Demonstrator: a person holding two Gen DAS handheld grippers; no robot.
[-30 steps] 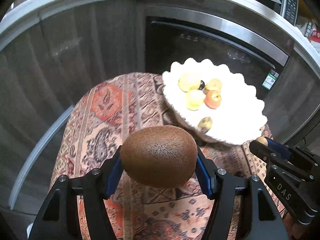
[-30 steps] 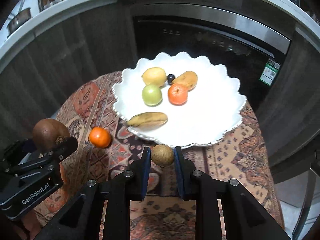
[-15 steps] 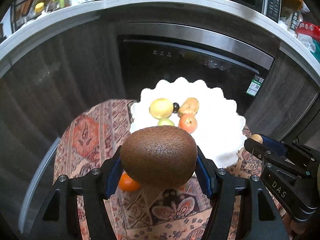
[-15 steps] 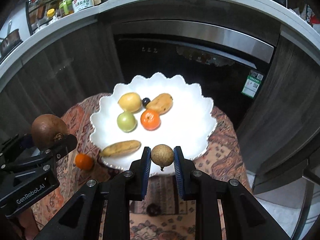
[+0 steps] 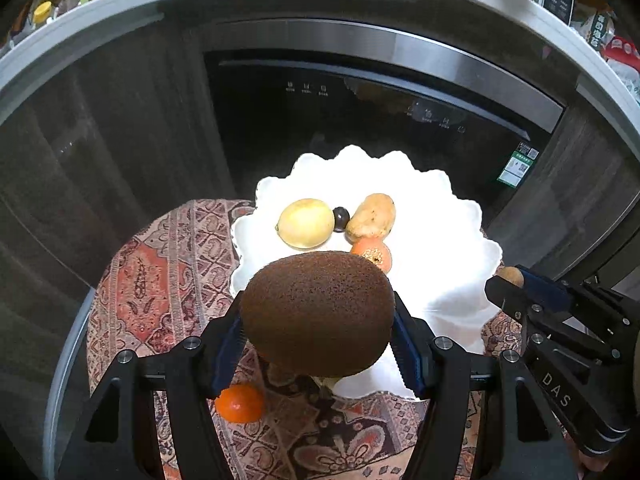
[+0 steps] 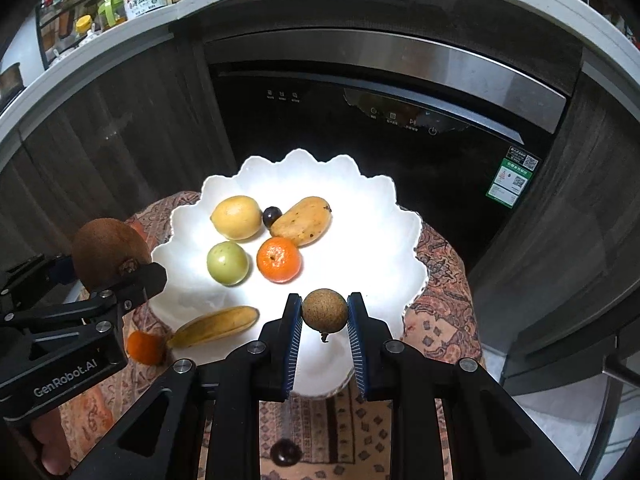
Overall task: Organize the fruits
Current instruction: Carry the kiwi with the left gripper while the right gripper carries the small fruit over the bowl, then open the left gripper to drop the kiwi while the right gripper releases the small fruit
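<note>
So we've got a patterned red cloth-covered tabletop (image 6: 440,264) carrying a big scalloped white ceramic plate (image 6: 360,240), which is clearly the collection spot since five fruits already sit there. Left tongs (image 5: 318,334) are clamped on a fuzzy brown kiwi (image 5: 318,312) at the plate's edge, and right tongs (image 6: 324,336) pinch a small round tan longan (image 6: 324,312) above its near rim, probably both ready to drop.

Left gripper (image 5: 318,344) clamped, pitched down toward 12 o'clock; right gripper (image 6: 324,334) pinched narrow, at its 3 o'clock.
</note>
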